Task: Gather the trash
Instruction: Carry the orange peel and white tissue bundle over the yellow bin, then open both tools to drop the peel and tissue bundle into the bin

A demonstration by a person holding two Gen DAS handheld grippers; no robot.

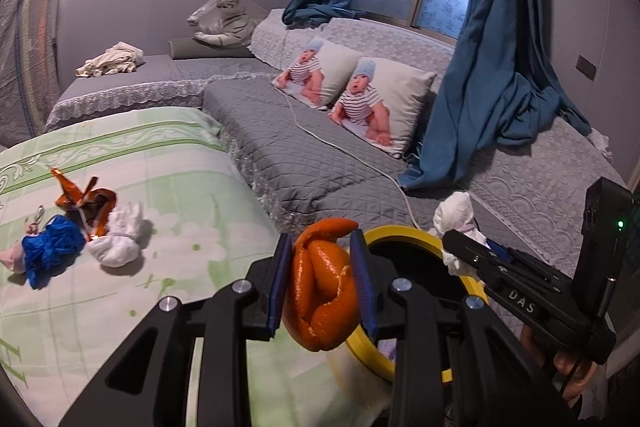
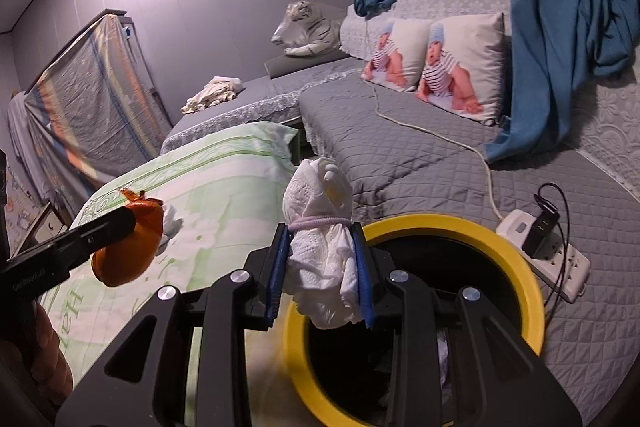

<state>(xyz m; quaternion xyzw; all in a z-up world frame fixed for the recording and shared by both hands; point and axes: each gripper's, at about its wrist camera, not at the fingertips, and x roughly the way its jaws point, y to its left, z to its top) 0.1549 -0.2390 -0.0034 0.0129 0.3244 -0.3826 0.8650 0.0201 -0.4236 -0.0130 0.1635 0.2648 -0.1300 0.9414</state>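
Orange peel [image 1: 326, 287] pinched in left gripper [image 1: 323, 281], right gripper [image 2: 323, 277] pinching tied white tissue wad [image 2: 322, 247], both over yellow-rimmed bin [image 2: 516, 267].

We read "DAS" in white letters on the black right gripper [image 1: 466, 247]. The green bedspread [image 2: 224, 183] carries large letters, "Ha" being all we make out.

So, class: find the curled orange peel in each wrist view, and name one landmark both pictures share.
Left wrist view: the curled orange peel sits bottom centre, clamped in the left claw.
Right wrist view: the peel is at mid-left, beside the green bedsheet.
Shared landmark: the yellow-rimmed round bin.
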